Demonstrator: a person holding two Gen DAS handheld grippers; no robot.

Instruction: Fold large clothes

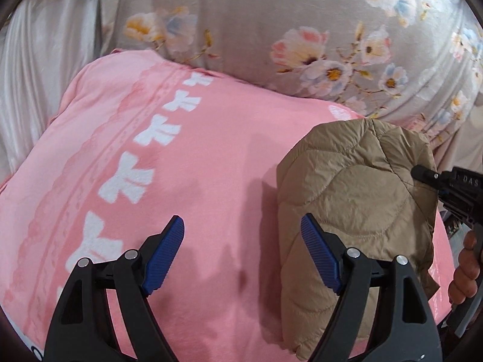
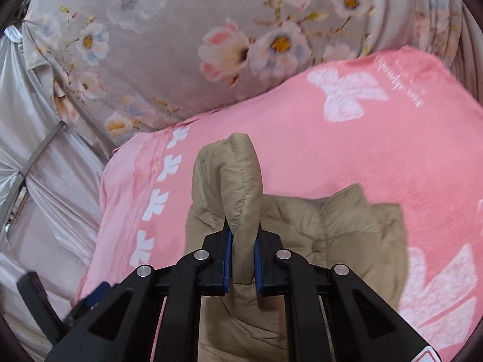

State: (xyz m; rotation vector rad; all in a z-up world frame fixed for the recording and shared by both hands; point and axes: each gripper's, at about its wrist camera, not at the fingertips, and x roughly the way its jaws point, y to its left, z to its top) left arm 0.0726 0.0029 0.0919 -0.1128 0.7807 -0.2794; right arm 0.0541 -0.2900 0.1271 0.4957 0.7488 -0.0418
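We find the left gripper (image 1: 241, 253) held low over the pink fleece blanket with white bow motifs (image 1: 187, 181), its two blue ribbed pads (image 1: 164, 253) spread wide apart with nothing between them. Its right-hand finger stands just in front of the tan quilted puffer jacket (image 1: 356, 199); we cannot tell whether it touches the cloth.

The right gripper (image 2: 244, 259) points forward along the blanket (image 2: 332, 150), with its jaws closed on a stitched fold of the jacket (image 2: 241, 187). The pinched fold rises upright between the blue pads (image 2: 227, 259) and stands clear above the fingertips. In the left wrist view the same right gripper (image 1: 422, 175) enters from the right edge, its black tip against the jacket's far side, and the person's hand (image 1: 466, 268) wraps its handle below.

The jacket lies bundled on the blanket, on the right-hand part of the surface as the left camera sees it. In the right wrist view the rest of the jacket spreads flat beneath and to the right of the raised fold, with a round covered button (image 2: 317, 245) visible on it.

Behind the blanket lies grey bedding printed with pink, white and blue flowers (image 1: 302, 30). Silvery satin fabric (image 2: 45, 157) hangs at the left.

We see no containers in either view.
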